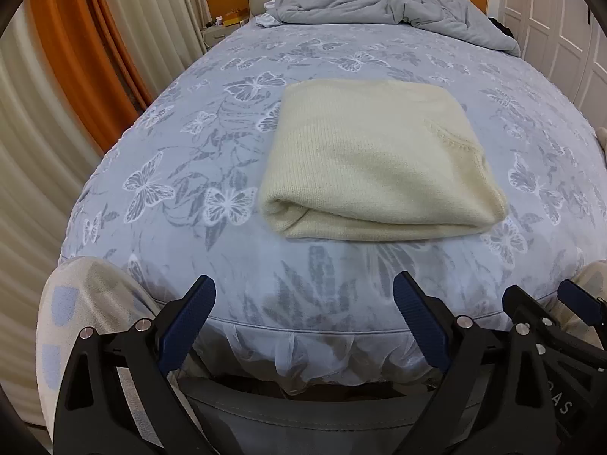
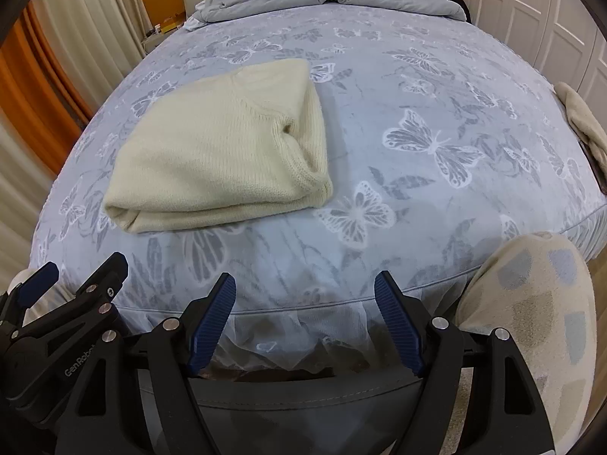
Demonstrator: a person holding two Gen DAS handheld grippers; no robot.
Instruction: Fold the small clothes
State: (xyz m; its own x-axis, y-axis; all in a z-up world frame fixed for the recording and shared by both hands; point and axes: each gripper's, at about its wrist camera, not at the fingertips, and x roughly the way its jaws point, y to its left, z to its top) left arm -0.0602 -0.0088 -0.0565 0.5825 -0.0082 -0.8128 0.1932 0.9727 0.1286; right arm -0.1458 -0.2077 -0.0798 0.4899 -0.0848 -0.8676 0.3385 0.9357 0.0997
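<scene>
A cream knit sweater point(image 1: 375, 163) lies folded into a compact rectangle on the blue butterfly bedsheet point(image 1: 212, 144); it also shows in the right wrist view point(image 2: 216, 159). My left gripper point(image 1: 303, 295) is open and empty, held at the foot edge of the bed, short of the sweater. My right gripper point(image 2: 305, 292) is open and empty, beside the left one, with the sweater ahead to its left. The right gripper also shows at the left wrist view's right edge point(image 1: 546, 303), and the left gripper at the right wrist view's left edge point(image 2: 79, 276).
A crumpled grey duvet point(image 1: 379, 3) lies at the head of the bed. Another beige garment point(image 2: 584, 121) lies at the bed's right edge. Curtains point(image 1: 49, 106) hang on the left, white wardrobe doors point(image 2: 531, 11) on the right. The person's knees point(image 2: 531, 303) are by the bed edge.
</scene>
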